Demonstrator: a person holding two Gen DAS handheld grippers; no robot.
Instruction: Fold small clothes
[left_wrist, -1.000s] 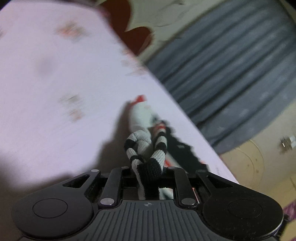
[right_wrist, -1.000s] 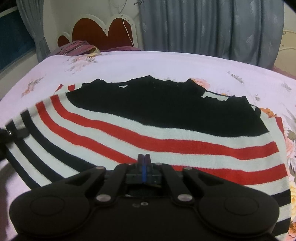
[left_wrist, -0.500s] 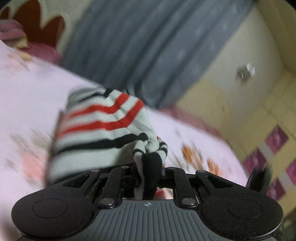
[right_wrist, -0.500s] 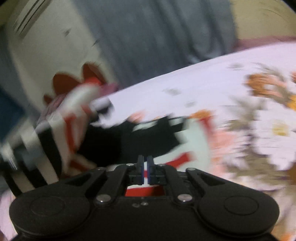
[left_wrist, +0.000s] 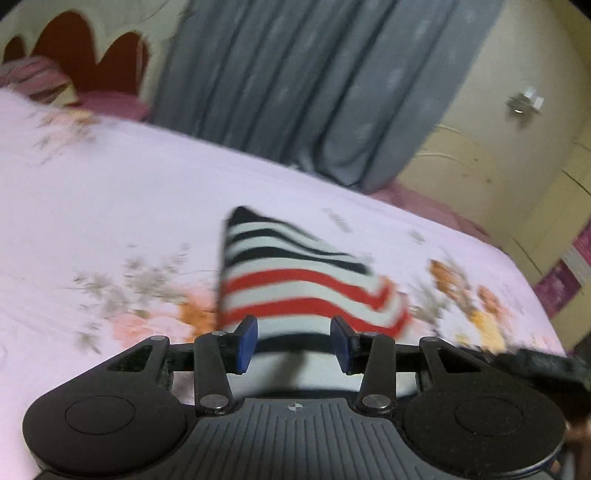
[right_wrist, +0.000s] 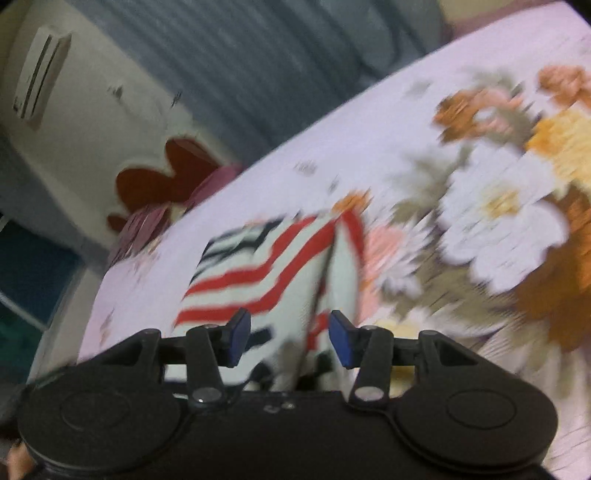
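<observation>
Two blurred fisheye views look along a pair of handheld grippers over a bed covered with a pale pink sheet printed with orange, white and peach flowers.

In the left wrist view, the left gripper has its jaws apart and opening; the blue pads stand clear of the cloth, gripping nothing. Just beyond and between them lies the small striped garment, a knit in white with black stripes at its far end and red stripes nearer, folded into a compact wedge on the sheet.

In the right wrist view, tilted sharply, the right gripper is likewise released, its jaws opening and its blue pads not pressing the fabric. The same striped garment lies on the bed just ahead and partly between them.

Behind the bed stand a grey curtain and a red scalloped headboard. Purple bedding sits by the headboard. No container is visible in either view.
</observation>
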